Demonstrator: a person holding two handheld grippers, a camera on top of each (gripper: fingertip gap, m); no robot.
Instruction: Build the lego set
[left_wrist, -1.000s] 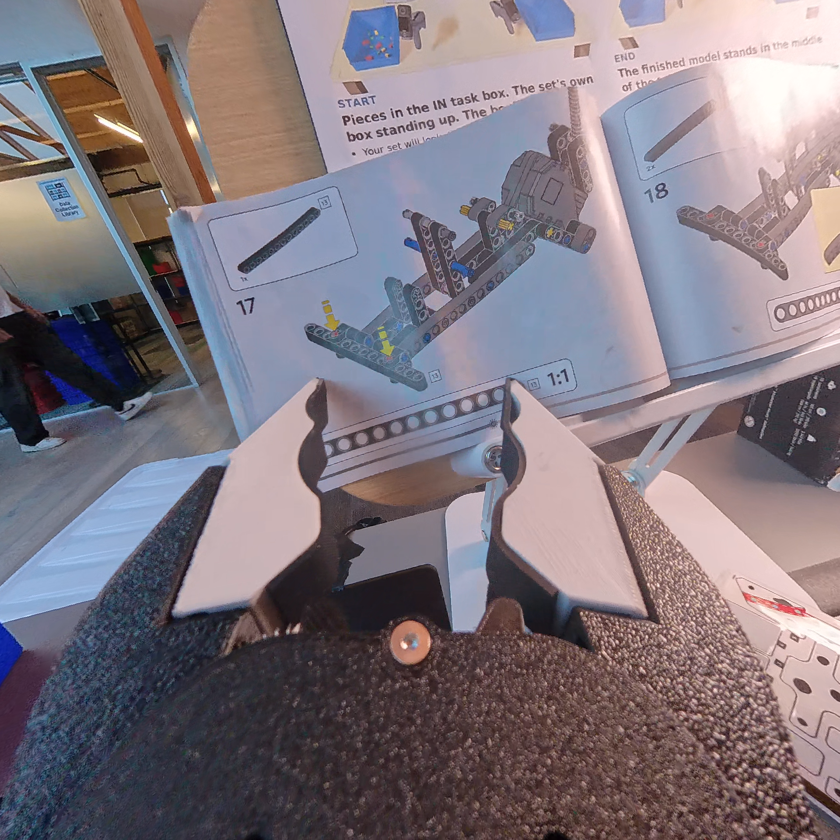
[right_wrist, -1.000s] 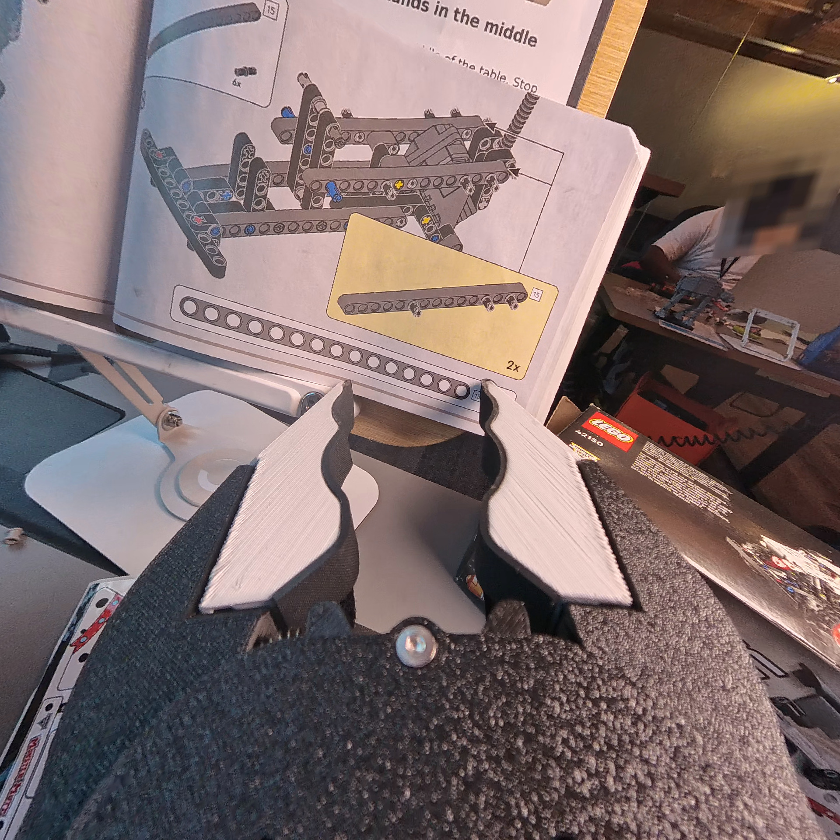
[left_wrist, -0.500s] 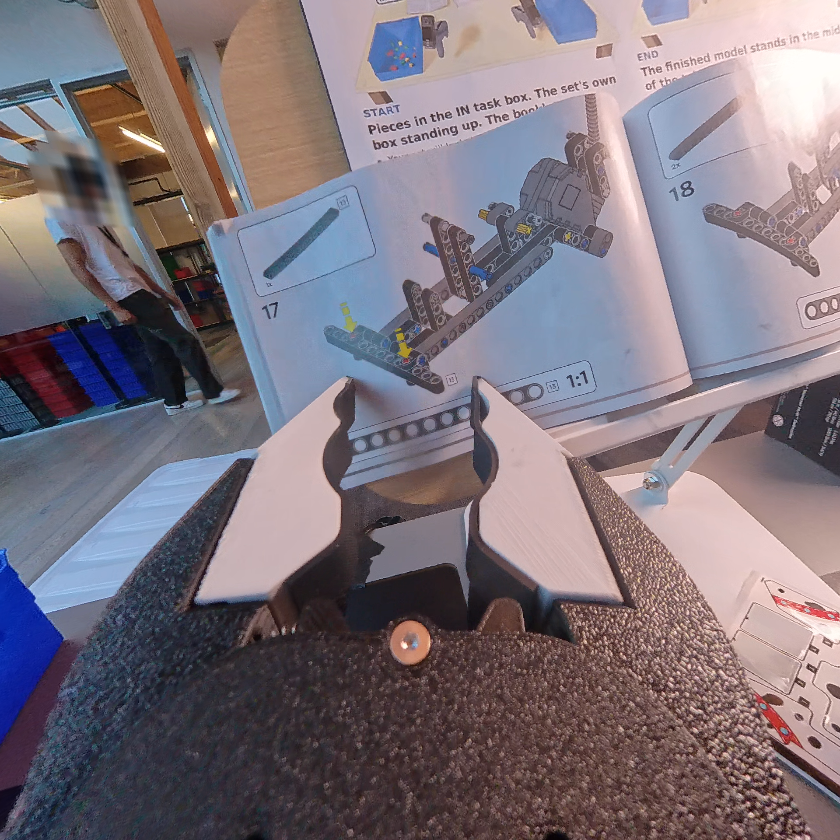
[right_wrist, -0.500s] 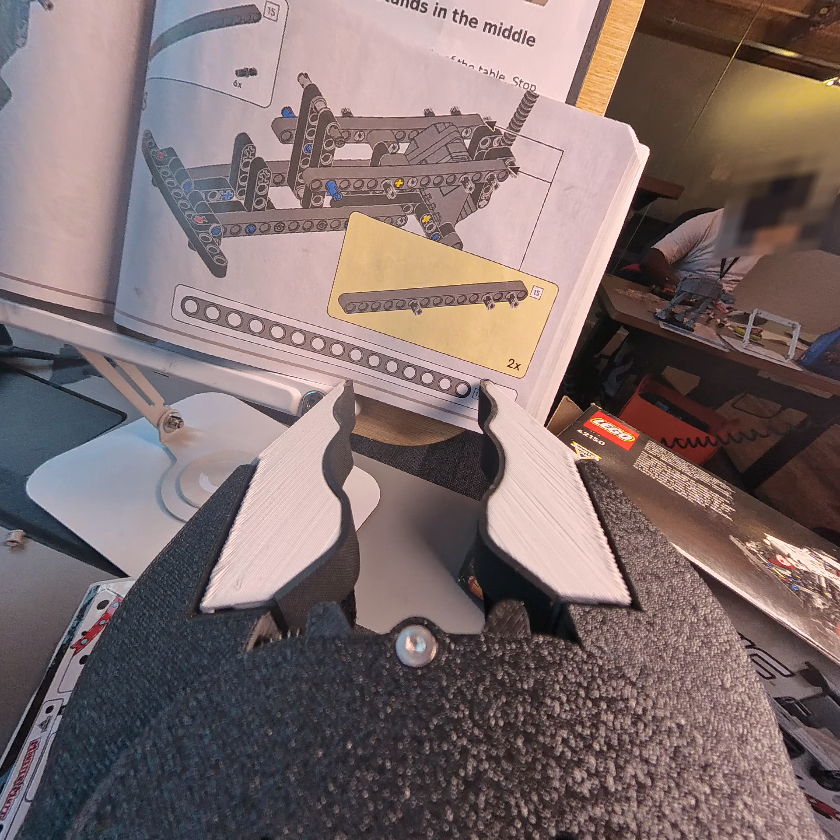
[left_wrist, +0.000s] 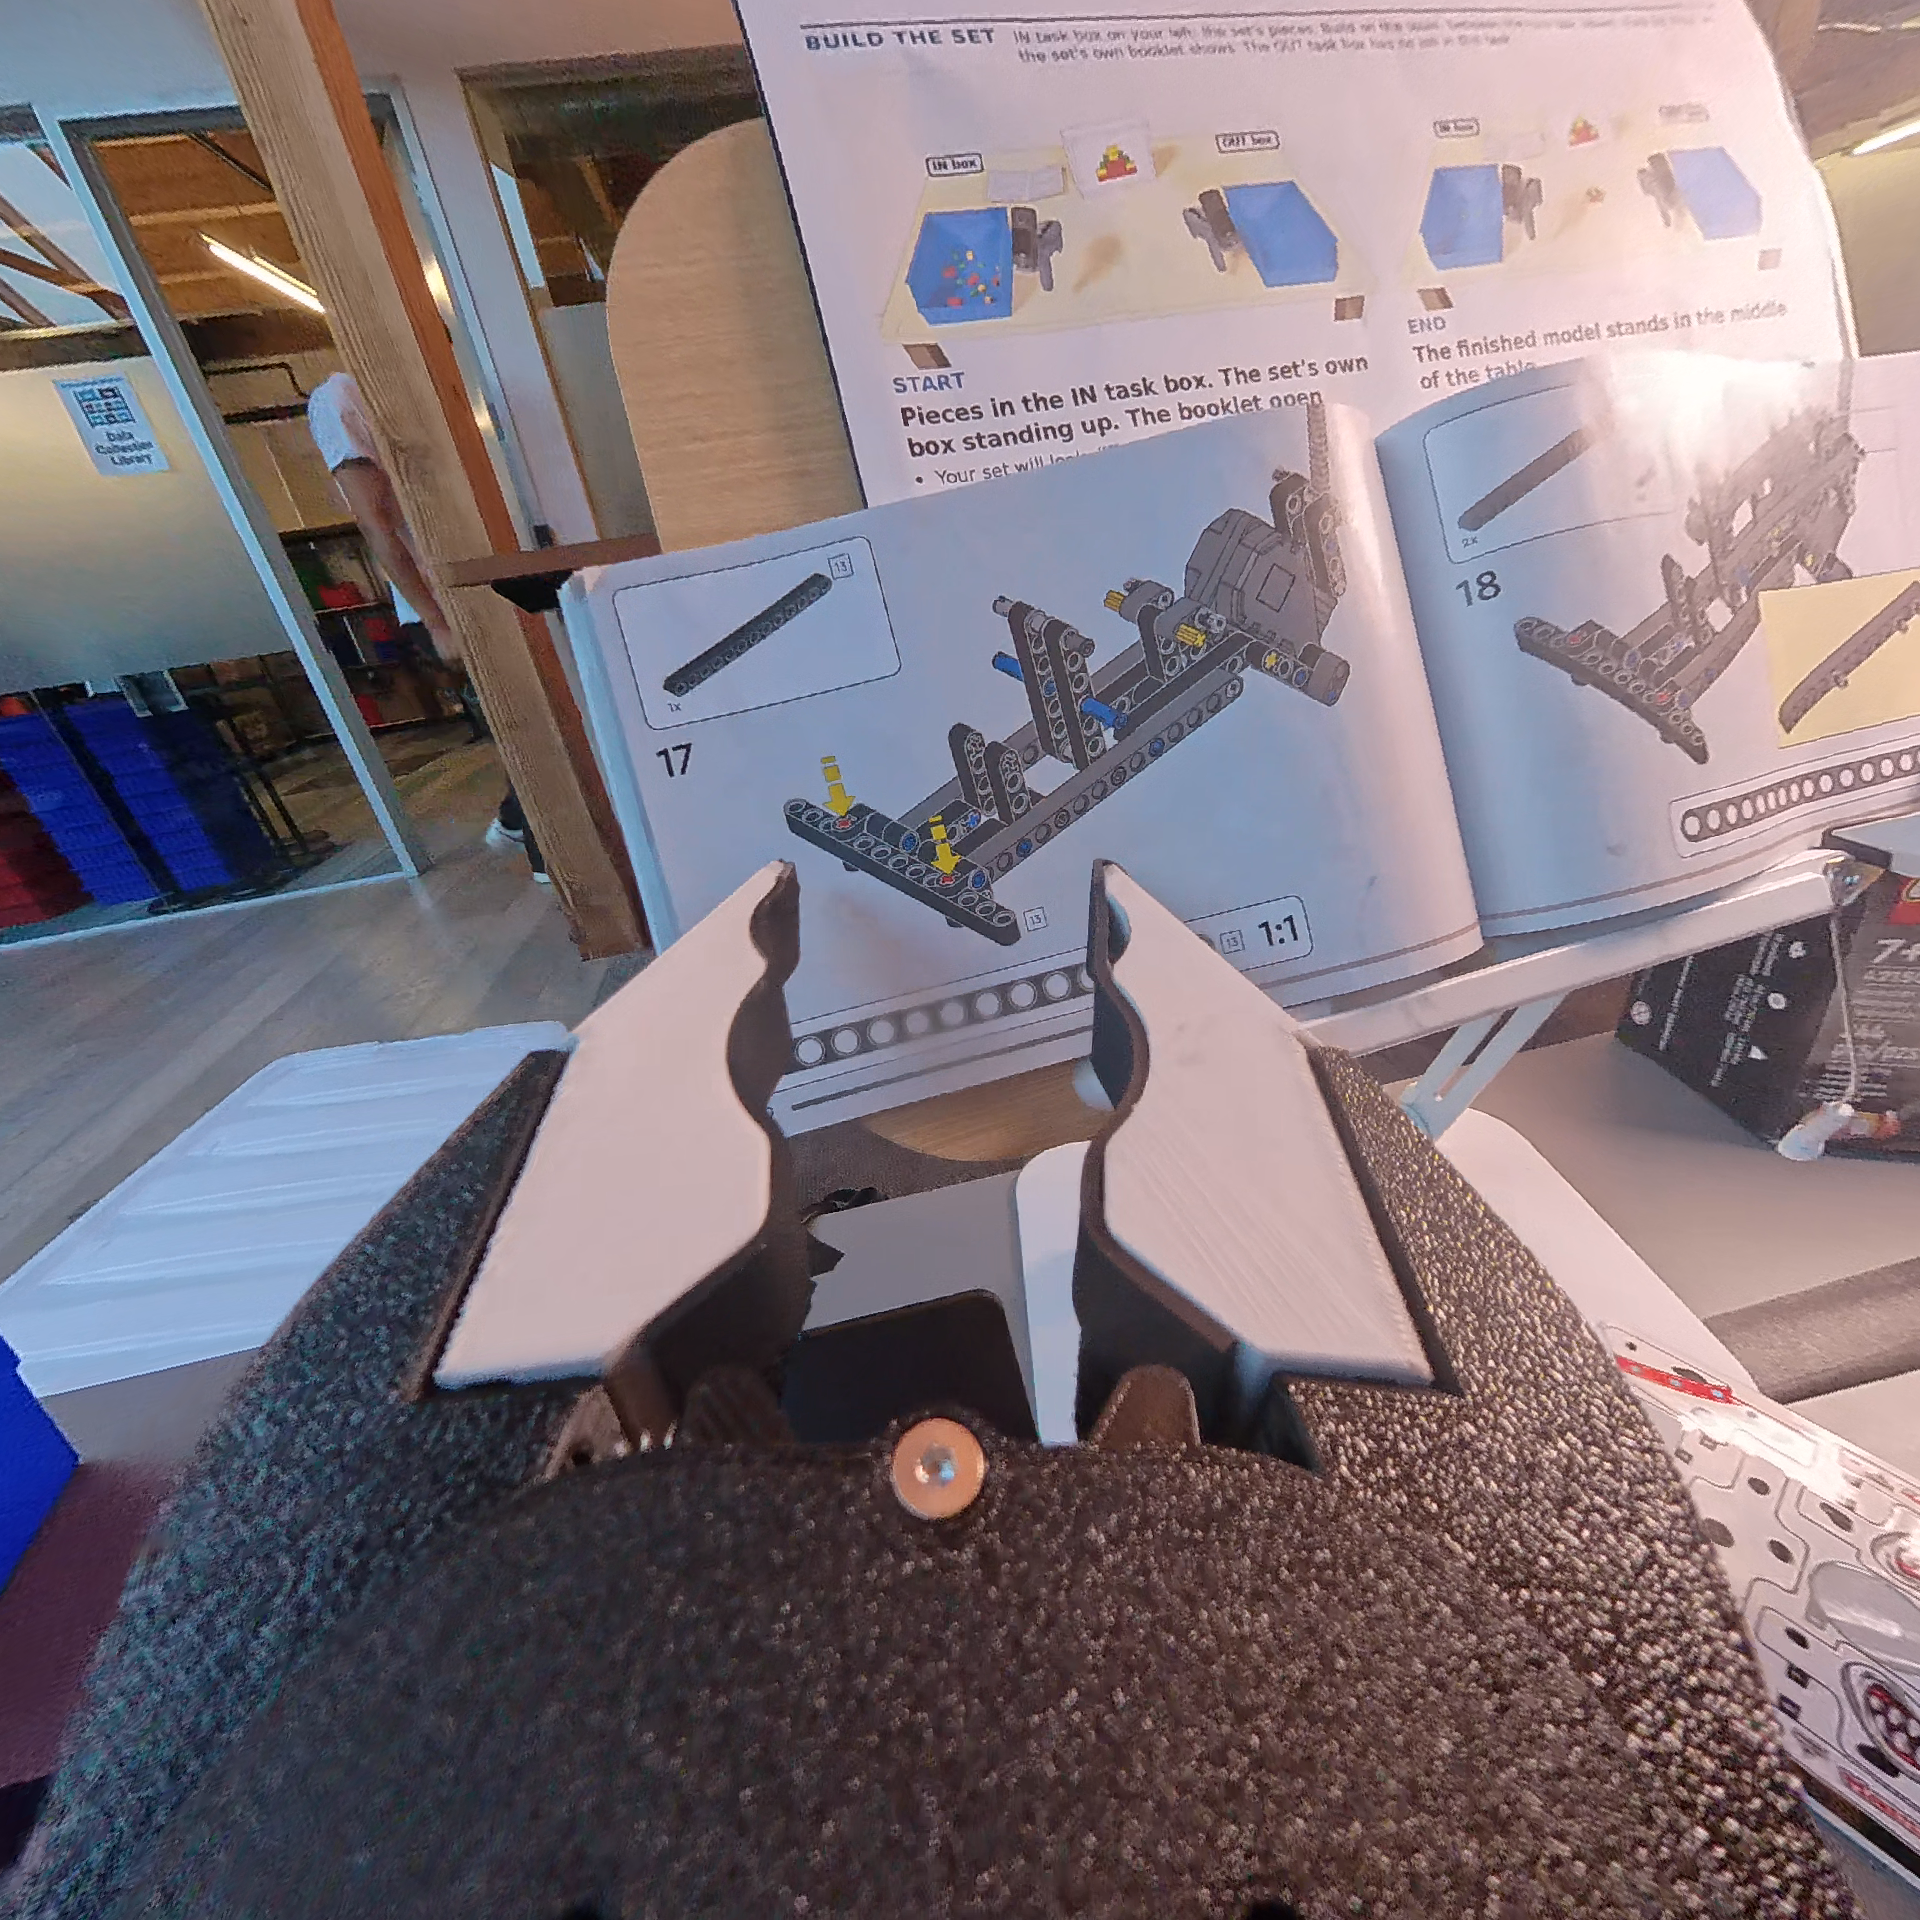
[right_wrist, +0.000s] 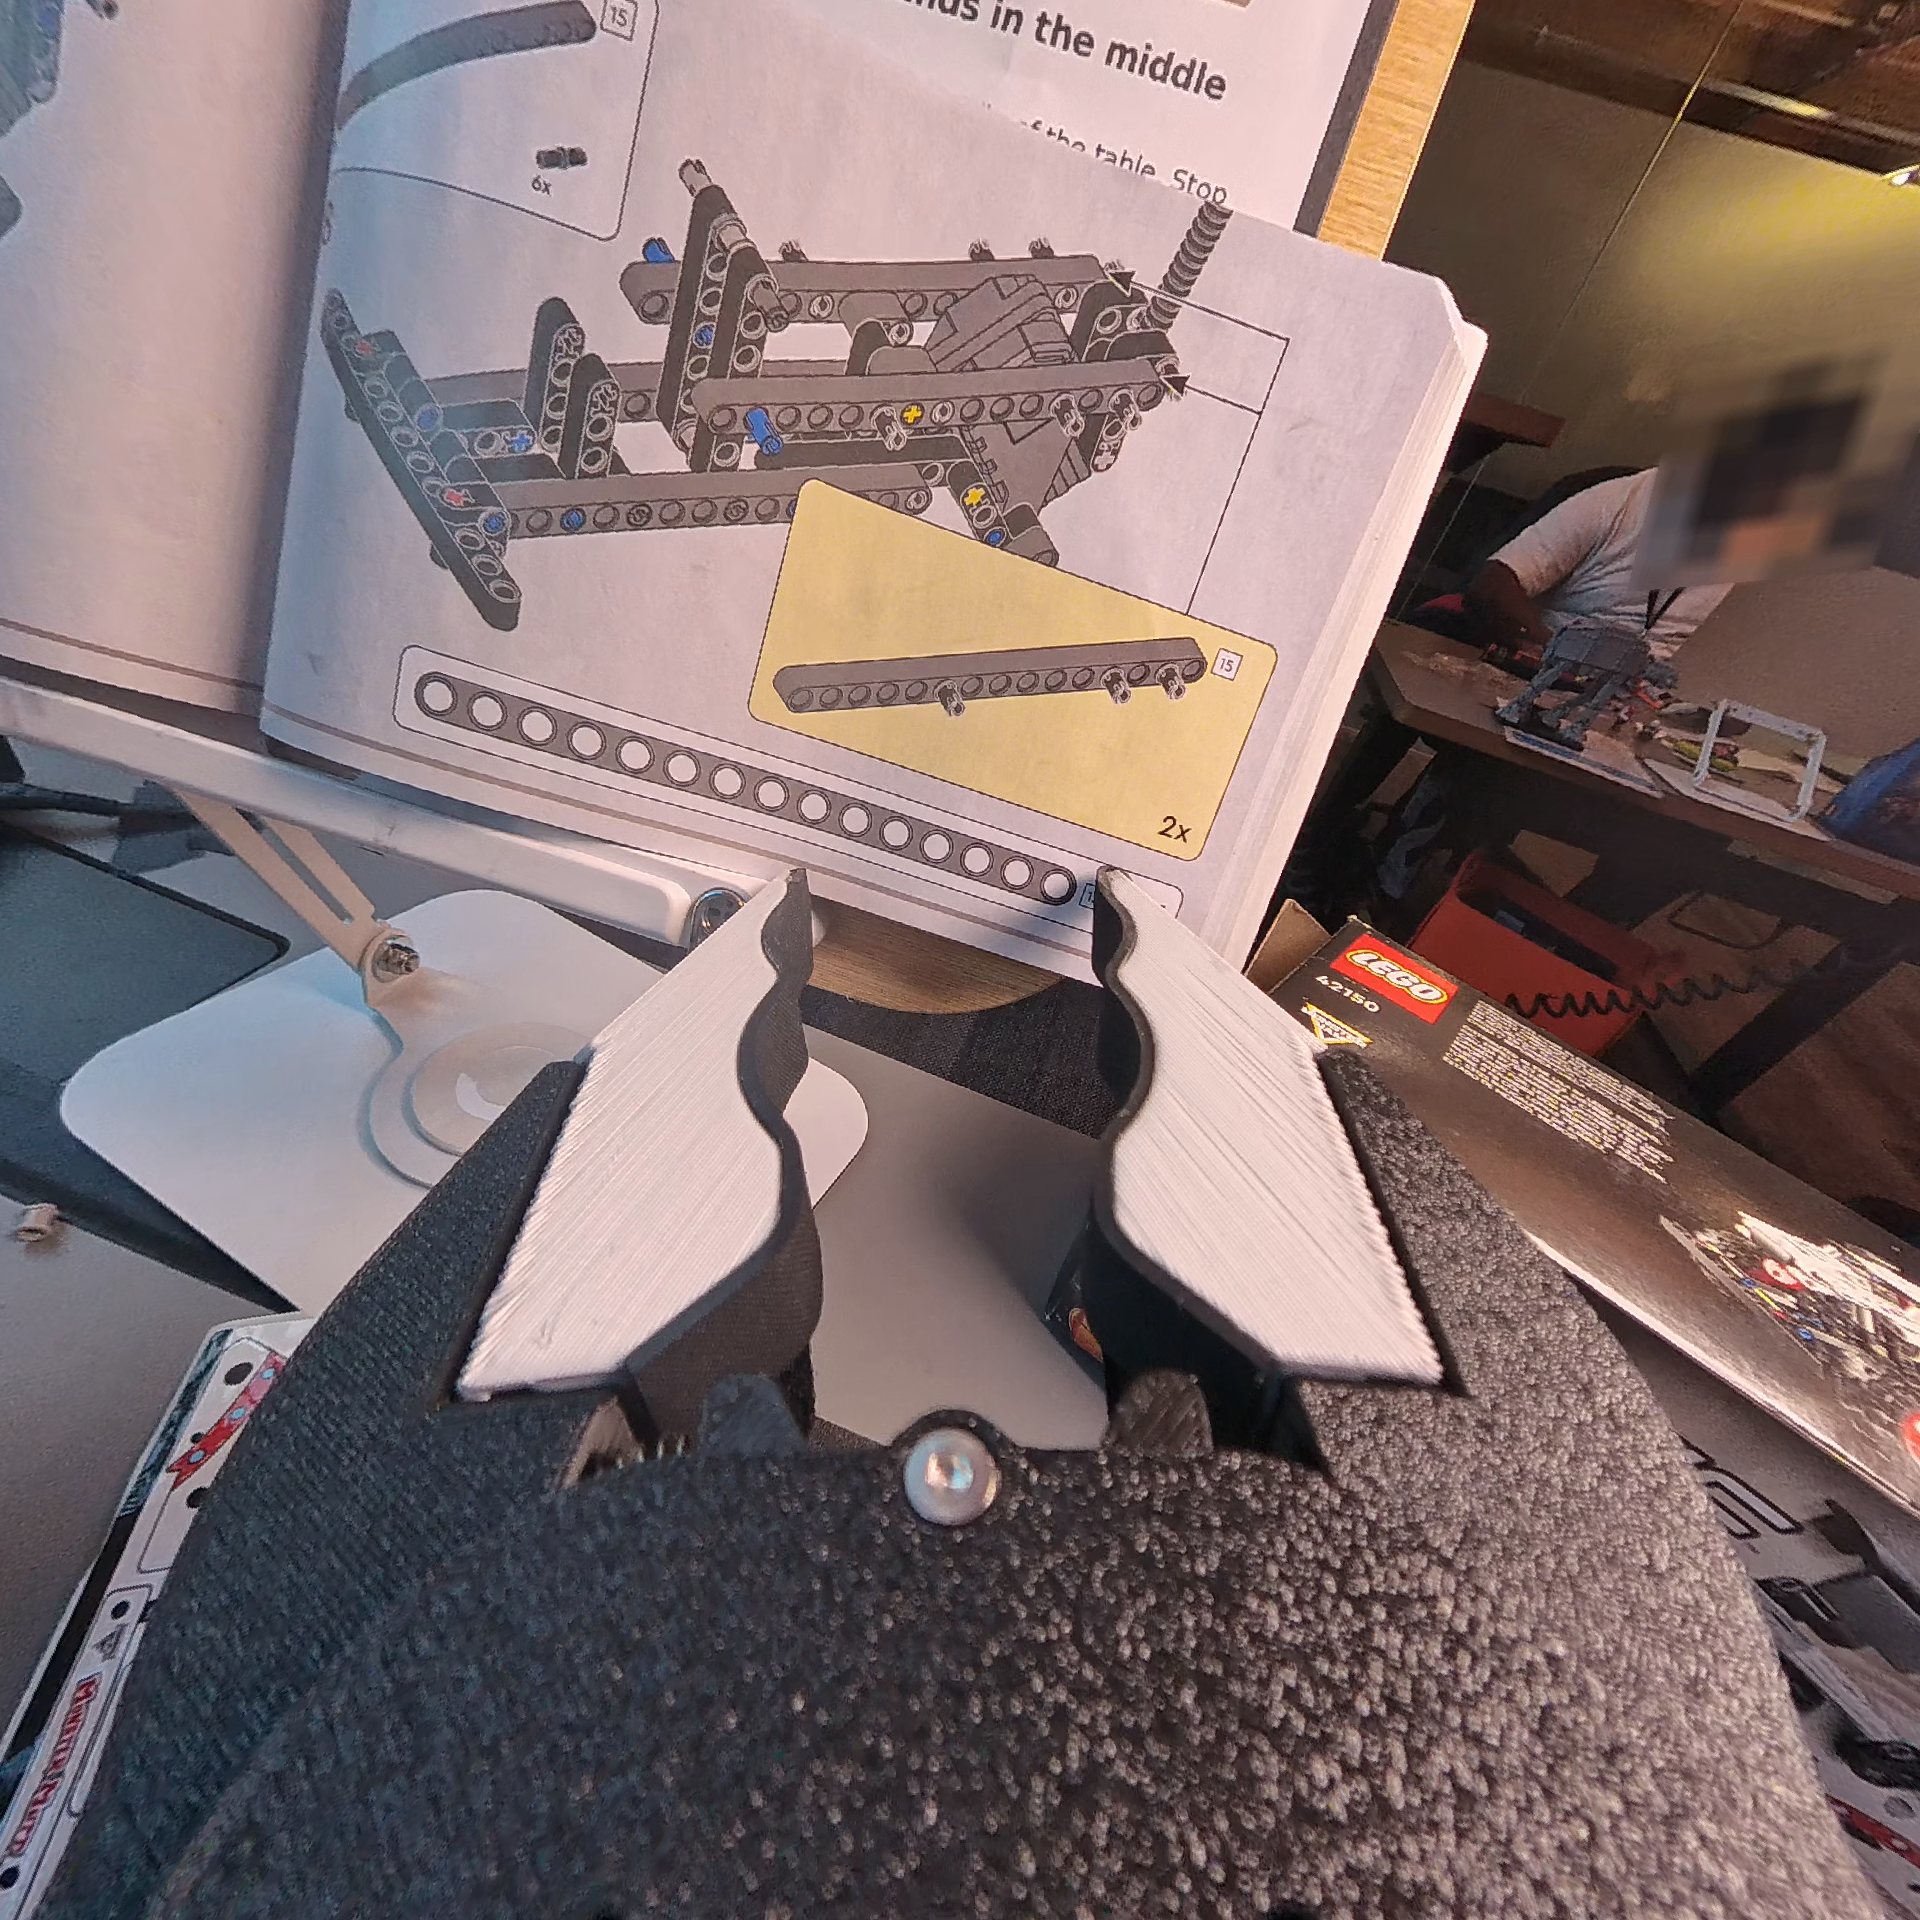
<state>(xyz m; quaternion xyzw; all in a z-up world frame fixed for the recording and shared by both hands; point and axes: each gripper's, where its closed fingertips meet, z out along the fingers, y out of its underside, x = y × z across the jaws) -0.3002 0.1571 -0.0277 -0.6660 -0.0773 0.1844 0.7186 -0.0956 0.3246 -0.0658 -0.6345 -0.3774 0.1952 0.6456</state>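
The open building booklet (left_wrist: 1039, 727) rests on a white stand (left_wrist: 1455, 1049) straight ahead; its left page shows in the left wrist view, its right page (right_wrist: 790, 499) in the right wrist view. My left gripper (left_wrist: 940, 883) is open and empty, raised and pointing at the left page. My right gripper (right_wrist: 951, 894) is open and empty, pointing at the bottom of the right page. No loose bricks or model show in either view.
A task poster (left_wrist: 1299, 239) hangs behind the booklet. The stand's white base plate (right_wrist: 270, 1101) lies on the table. The black set box (right_wrist: 1558, 1122) lies at right. A sticker sheet (left_wrist: 1818, 1538) lies between the grippers. A person (left_wrist: 384, 540) walks at far left; another sits at a far table (right_wrist: 1579, 748).
The left gripper has tilted up and swung left, so more of the poster shows; its jaws narrowed, then widened a little. The walking person moved right. The right gripper has hardly moved.
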